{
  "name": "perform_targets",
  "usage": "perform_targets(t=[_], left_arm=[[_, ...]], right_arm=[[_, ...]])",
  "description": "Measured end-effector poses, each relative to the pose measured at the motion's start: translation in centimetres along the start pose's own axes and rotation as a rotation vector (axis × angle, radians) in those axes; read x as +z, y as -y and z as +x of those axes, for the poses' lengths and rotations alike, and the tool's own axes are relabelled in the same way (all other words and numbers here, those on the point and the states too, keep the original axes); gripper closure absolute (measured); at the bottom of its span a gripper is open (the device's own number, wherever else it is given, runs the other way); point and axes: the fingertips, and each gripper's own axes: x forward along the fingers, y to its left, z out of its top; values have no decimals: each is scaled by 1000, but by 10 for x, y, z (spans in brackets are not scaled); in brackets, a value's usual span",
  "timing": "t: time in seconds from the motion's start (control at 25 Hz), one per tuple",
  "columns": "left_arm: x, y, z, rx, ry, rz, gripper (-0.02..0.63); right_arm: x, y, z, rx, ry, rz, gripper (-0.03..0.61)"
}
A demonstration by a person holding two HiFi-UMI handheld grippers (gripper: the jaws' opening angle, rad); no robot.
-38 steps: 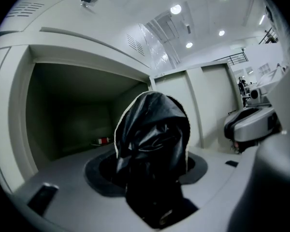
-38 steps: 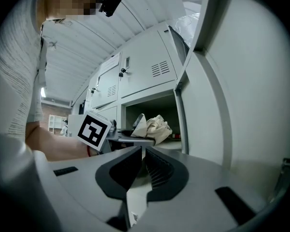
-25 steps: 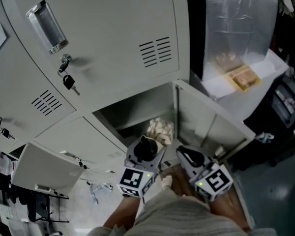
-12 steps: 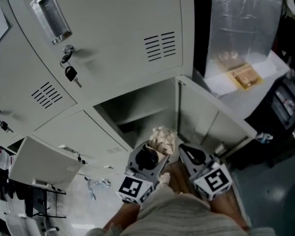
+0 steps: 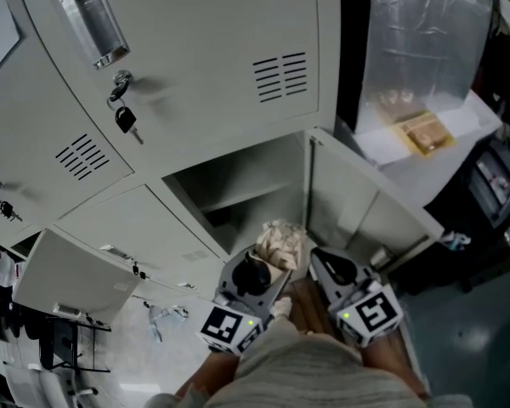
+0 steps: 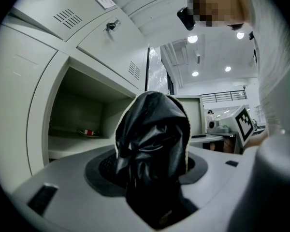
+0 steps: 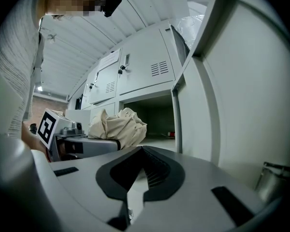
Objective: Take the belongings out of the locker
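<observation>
A crumpled cream cloth bundle (image 5: 282,240) with a dark inner side (image 6: 152,129) is clamped in my left gripper (image 5: 270,266), just in front of the open locker compartment (image 5: 238,185). In the left gripper view the bundle fills the gap between the jaws of the left gripper (image 6: 152,163). My right gripper (image 5: 330,270) hangs beside it to the right, next to the open locker door (image 5: 357,202), its jaws together with nothing between them. The right gripper view shows the bundle (image 7: 118,124) to the left. A small red-and-white item (image 6: 89,132) lies on the locker shelf.
Closed locker doors stand above, one with a key (image 5: 126,119) in its lock. A lower locker door (image 5: 68,274) hangs open at the left. A plastic-wrapped shelf with a brown box (image 5: 425,132) stands to the right of the lockers.
My left gripper has drawn the cream bundle back from the locker opening toward the person. The right gripper has stayed where it was.
</observation>
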Motion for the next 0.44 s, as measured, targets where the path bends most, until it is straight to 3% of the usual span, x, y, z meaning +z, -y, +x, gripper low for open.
perform_targets(t=[0.44], left_arm=[[4, 5, -3, 3, 8, -21, 353]], right_arm=[[-1, -5, -3, 8, 5, 14, 577]])
